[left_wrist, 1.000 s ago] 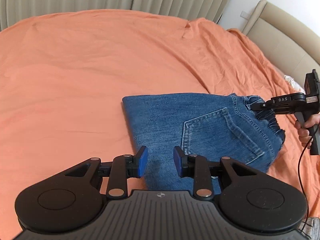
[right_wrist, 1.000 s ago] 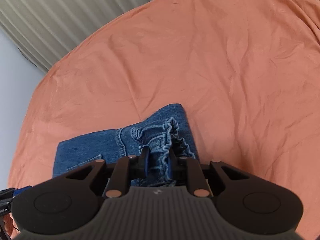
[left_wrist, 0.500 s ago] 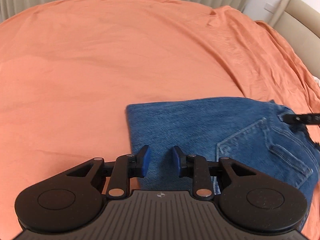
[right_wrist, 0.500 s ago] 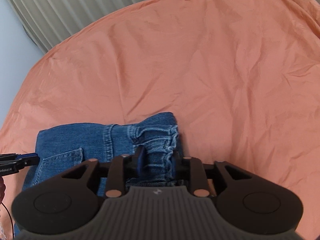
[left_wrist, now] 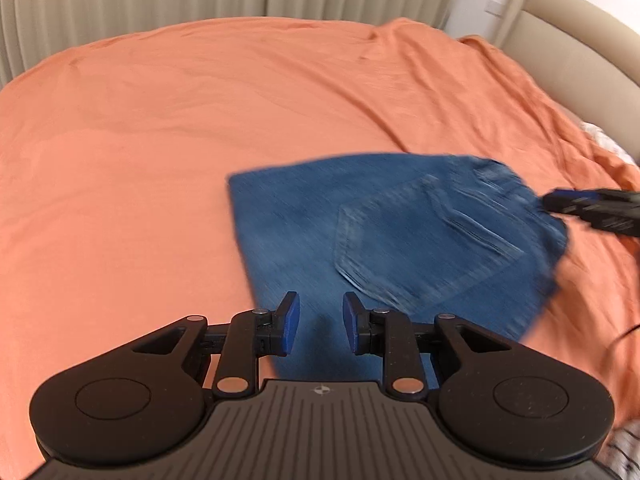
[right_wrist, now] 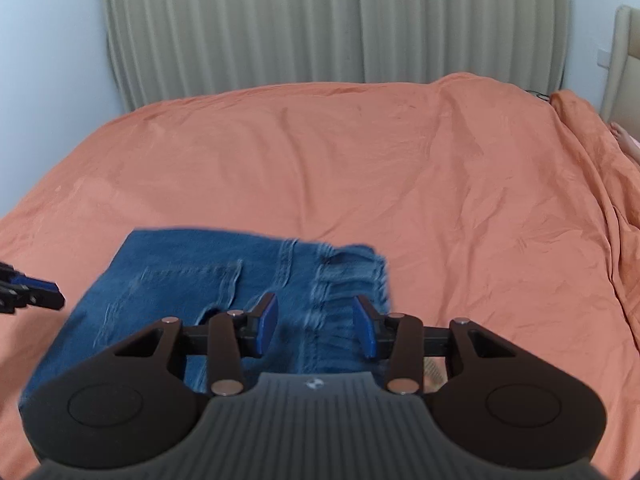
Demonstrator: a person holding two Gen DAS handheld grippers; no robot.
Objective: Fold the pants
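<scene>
The blue denim pants (left_wrist: 400,240) lie folded into a compact rectangle on the orange bedsheet (left_wrist: 160,140), back pocket up. My left gripper (left_wrist: 319,326) is open and empty over the folded edge nearest me. My right gripper (right_wrist: 315,326) is open and empty just above the elastic waistband (right_wrist: 348,276). The pants also show in the right wrist view (right_wrist: 180,276). The right gripper's tip shows in the left wrist view (left_wrist: 592,204) at the waistband end. The left gripper's tip shows at the left edge of the right wrist view (right_wrist: 32,294).
Beige curtains (right_wrist: 320,24) hang behind the bed. A padded beige headboard (left_wrist: 580,40) stands at the right. The sheet bunches into a ridge (right_wrist: 592,168) along the right side. A white patterned cloth (left_wrist: 624,448) shows at the lower right.
My right gripper has opened and let go of the waistband, and its view has tilted up. The pants now lie flat. My left gripper stays open and has shifted slightly.
</scene>
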